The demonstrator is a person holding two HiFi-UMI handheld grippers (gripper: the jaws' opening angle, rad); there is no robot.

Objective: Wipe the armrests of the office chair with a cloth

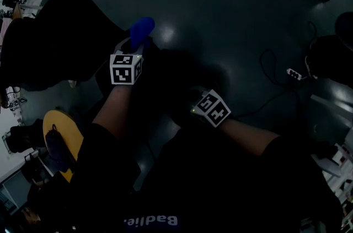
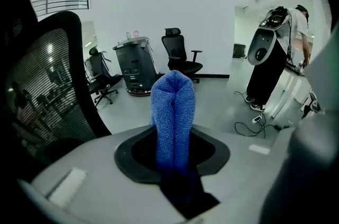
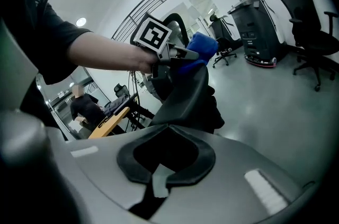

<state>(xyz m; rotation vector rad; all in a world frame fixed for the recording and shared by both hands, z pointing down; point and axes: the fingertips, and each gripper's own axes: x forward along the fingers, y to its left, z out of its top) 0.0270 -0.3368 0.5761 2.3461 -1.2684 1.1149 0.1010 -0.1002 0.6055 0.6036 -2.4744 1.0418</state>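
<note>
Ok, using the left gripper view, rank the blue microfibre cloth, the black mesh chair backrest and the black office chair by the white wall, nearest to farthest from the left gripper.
1. Blue microfibre cloth: clamped in the left gripper's jaws, centre.
2. Black mesh chair backrest: close by, at left.
3. Black office chair: far off, centre background.

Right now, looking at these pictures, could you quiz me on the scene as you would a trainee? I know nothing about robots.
1. Which gripper holds the cloth? A: left gripper. B: the other one. C: neither.
2. True or false: the cloth is red.
3. Fill in: in the right gripper view, the cloth sits at the top of the chair's black ____.

Key: 1 A. 2 False, it is blue. 3 armrest.
</note>
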